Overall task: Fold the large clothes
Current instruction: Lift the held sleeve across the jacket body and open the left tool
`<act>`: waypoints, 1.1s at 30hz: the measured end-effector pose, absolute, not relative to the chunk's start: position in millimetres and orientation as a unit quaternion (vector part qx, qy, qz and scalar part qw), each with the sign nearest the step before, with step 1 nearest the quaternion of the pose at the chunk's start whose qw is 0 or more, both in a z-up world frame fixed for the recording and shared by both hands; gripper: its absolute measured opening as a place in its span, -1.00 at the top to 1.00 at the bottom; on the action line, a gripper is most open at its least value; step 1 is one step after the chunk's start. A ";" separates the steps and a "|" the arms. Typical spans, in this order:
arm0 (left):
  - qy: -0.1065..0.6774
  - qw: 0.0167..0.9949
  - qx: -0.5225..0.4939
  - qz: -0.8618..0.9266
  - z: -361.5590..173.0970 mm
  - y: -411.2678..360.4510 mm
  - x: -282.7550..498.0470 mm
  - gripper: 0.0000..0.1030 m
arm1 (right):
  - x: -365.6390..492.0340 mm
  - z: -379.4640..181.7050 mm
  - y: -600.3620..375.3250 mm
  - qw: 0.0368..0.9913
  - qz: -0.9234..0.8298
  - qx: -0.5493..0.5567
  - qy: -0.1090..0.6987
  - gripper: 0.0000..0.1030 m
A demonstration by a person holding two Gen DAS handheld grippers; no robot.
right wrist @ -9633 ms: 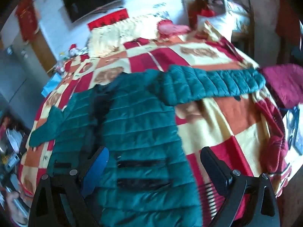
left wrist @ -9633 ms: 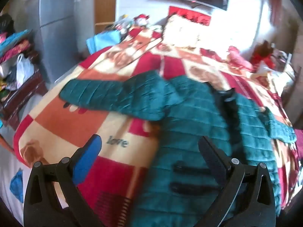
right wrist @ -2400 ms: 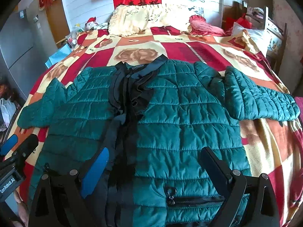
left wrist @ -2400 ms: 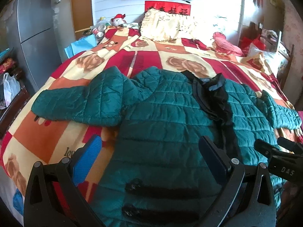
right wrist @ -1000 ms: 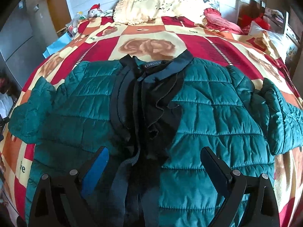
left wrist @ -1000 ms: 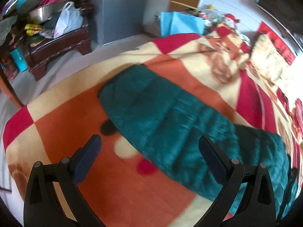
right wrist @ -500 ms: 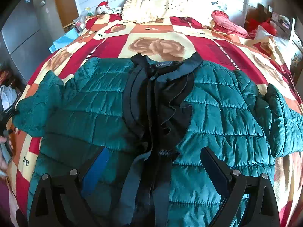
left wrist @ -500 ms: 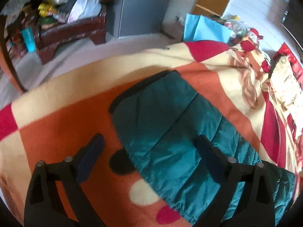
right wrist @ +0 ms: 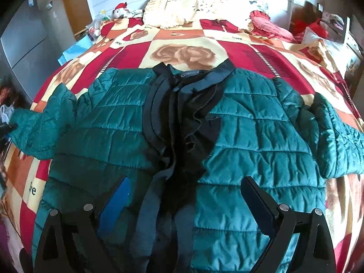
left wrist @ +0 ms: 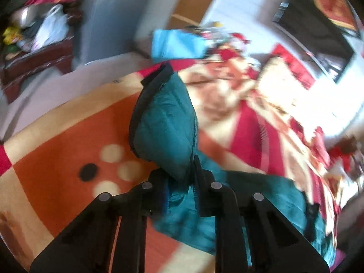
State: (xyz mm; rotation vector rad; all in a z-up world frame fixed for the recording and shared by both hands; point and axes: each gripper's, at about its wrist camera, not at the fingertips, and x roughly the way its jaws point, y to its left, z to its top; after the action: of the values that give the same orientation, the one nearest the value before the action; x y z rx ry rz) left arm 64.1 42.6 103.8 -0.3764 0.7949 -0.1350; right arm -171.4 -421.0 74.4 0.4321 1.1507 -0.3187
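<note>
A teal quilted jacket (right wrist: 250, 122) with a black lining and collar lies front up and open on the patterned bedspread (right wrist: 188, 36). My left gripper (left wrist: 179, 182) is shut on the jacket's left sleeve (left wrist: 163, 127) near its black cuff and holds it lifted off the bedspread (left wrist: 56, 141). That sleeve shows at the left edge of the right wrist view (right wrist: 31, 129). My right gripper (right wrist: 184, 202) is open and empty, above the jacket's lower front. The other sleeve (right wrist: 336, 136) lies out to the right.
A cream pillow (right wrist: 182, 4) and a red cushion (right wrist: 266, 25) lie at the head of the bed. A grey fridge (right wrist: 20, 45) and a cluttered dark cabinet (left wrist: 38, 45) stand left of the bed. A blue item (left wrist: 173, 43) sits by the bed's left side.
My left gripper has closed on the left sleeve end and raised it off the bedspread. My right gripper has stayed open above the jacket, drawn back slightly.
</note>
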 end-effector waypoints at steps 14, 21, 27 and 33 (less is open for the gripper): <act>0.384 0.870 -0.093 -0.295 158.4 -142.6 -44.0 0.70 | -212.3 90.8 -448.3 0.805 -0.174 0.221 0.522 -0.88; 0.396 0.847 -0.038 -0.352 145.3 -230.0 -90.2 0.70 | -235.5 94.6 -469.3 0.801 -0.194 0.230 0.517 -0.88; 0.419 0.826 0.008 -0.376 115.2 -293.4 -117.4 0.70 | -254.1 91.3 -488.8 0.795 -0.212 0.245 0.514 -0.88; 0.449 0.809 0.050 -0.377 74.7 -336.2 -137.7 0.70 | -271.6 83.4 -502.8 0.786 -0.223 0.257 0.516 -0.88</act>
State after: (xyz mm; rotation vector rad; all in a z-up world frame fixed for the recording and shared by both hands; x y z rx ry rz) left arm -137.7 -336.2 74.7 0.1059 0.9608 -0.8054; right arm -271.6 -502.8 83.4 0.5551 1.1120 -0.4802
